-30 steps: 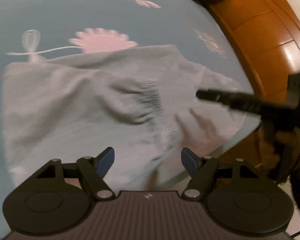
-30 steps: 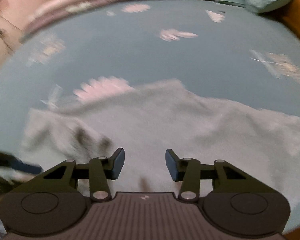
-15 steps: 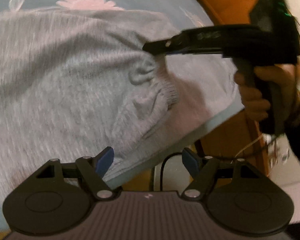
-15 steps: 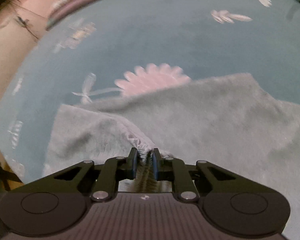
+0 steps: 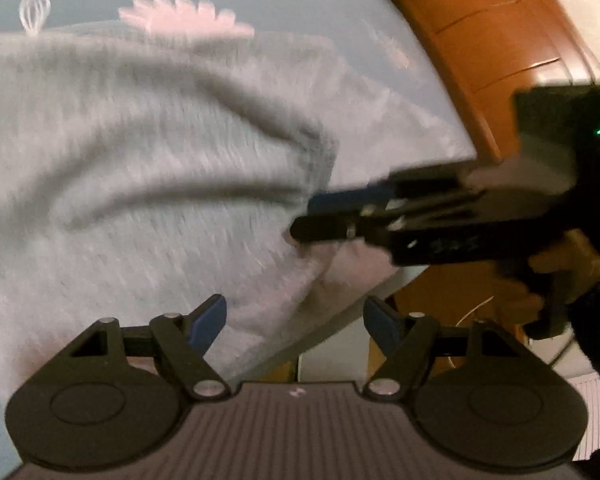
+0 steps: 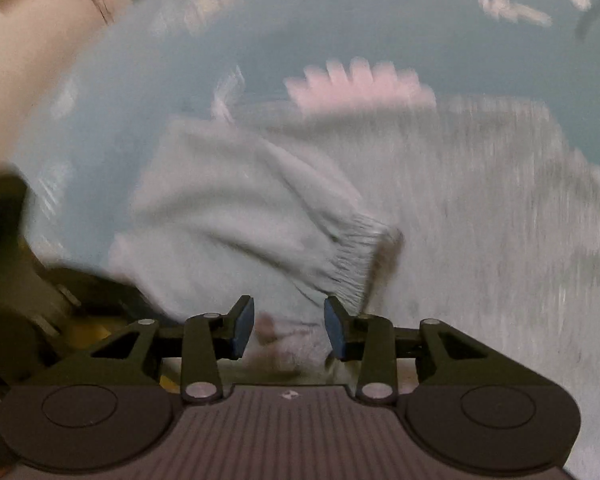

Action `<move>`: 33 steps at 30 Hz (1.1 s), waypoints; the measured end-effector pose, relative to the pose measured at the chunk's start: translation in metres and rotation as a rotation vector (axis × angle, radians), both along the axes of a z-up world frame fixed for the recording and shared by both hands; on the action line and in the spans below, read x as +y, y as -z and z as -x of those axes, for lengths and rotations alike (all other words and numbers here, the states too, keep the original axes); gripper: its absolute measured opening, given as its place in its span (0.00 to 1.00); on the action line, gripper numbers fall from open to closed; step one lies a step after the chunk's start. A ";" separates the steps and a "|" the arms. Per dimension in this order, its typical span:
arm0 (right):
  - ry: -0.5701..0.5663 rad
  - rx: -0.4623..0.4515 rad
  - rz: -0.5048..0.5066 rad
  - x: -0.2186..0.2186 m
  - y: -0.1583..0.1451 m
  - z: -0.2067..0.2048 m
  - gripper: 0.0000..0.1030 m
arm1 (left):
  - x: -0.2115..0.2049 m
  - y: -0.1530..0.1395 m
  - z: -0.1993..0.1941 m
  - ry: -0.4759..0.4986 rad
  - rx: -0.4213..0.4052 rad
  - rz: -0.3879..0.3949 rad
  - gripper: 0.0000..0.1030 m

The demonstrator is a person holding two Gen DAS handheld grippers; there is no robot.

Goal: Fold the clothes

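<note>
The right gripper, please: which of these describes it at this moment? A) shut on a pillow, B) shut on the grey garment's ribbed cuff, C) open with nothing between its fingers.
C: the right gripper is open, its blue pads apart, and the ribbed cuff of the grey garment lies free just ahead of it.

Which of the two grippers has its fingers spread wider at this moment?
The left gripper: its blue-padded fingers stand wide apart over the grey garment. The right gripper is open too, but with a narrower gap.
</note>
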State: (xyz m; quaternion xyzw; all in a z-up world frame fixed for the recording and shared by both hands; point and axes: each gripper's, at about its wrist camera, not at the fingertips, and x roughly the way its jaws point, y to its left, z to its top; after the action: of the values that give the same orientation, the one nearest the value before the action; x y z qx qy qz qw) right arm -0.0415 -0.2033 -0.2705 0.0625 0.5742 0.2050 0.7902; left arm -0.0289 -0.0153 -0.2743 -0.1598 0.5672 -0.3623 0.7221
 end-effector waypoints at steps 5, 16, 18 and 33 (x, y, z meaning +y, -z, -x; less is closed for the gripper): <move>0.034 -0.047 -0.102 -0.010 -0.019 -0.002 0.51 | 0.019 0.002 -0.028 -0.134 -0.022 0.021 0.76; 0.044 -0.047 -0.171 -0.014 -0.039 -0.027 0.60 | 0.042 -0.011 -0.041 -0.240 -0.094 0.045 0.74; 0.032 -0.047 -0.238 -0.012 -0.047 -0.049 0.62 | 0.045 -0.011 -0.033 -0.225 -0.109 0.033 0.74; -0.422 0.130 -0.241 0.142 -0.024 -0.191 0.73 | 0.093 0.032 -0.032 -0.220 0.005 0.198 0.75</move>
State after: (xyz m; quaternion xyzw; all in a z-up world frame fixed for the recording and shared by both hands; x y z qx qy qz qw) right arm 0.1500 -0.0614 -0.2460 0.0479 0.5955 0.4280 0.6782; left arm 0.0032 0.0773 -0.3066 -0.2923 0.5096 -0.3347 0.7368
